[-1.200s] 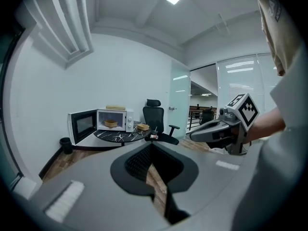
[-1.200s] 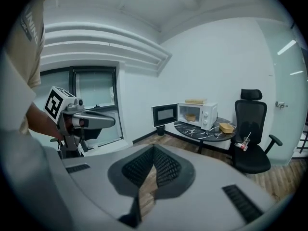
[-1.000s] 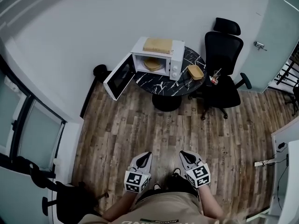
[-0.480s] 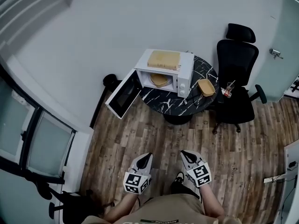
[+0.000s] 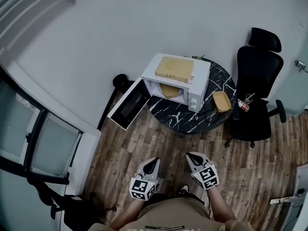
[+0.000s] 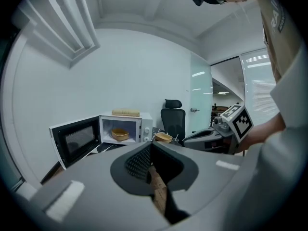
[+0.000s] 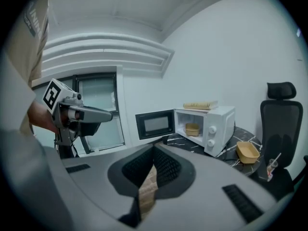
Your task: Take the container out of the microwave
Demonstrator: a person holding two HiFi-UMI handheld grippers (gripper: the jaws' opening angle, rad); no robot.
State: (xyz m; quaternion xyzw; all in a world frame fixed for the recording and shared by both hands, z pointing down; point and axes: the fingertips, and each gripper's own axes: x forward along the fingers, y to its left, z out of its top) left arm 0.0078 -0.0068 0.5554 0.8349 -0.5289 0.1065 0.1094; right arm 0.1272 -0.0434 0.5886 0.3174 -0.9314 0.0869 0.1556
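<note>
A white microwave (image 5: 179, 82) stands on a round black marble table (image 5: 190, 118), its door (image 5: 127, 104) swung wide open to the left. Inside it sits a tan container (image 5: 168, 90), also seen in the left gripper view (image 6: 119, 134) and the right gripper view (image 7: 192, 129). My left gripper (image 5: 153, 163) and right gripper (image 5: 191, 157) are held side by side above the wooden floor, well short of the table. Both point towards the microwave with their jaws together and nothing between them.
A second tan container (image 5: 222, 101) lies on the table to the right of the microwave. A flat tan board (image 5: 174, 70) rests on the microwave's top. A black office chair (image 5: 259, 83) stands right of the table. Glass panels (image 5: 38, 143) line the left wall.
The microwave and table have slid down and to the right in the head view and grown larger, so I have come closer. Both grippers keep their pose.
</note>
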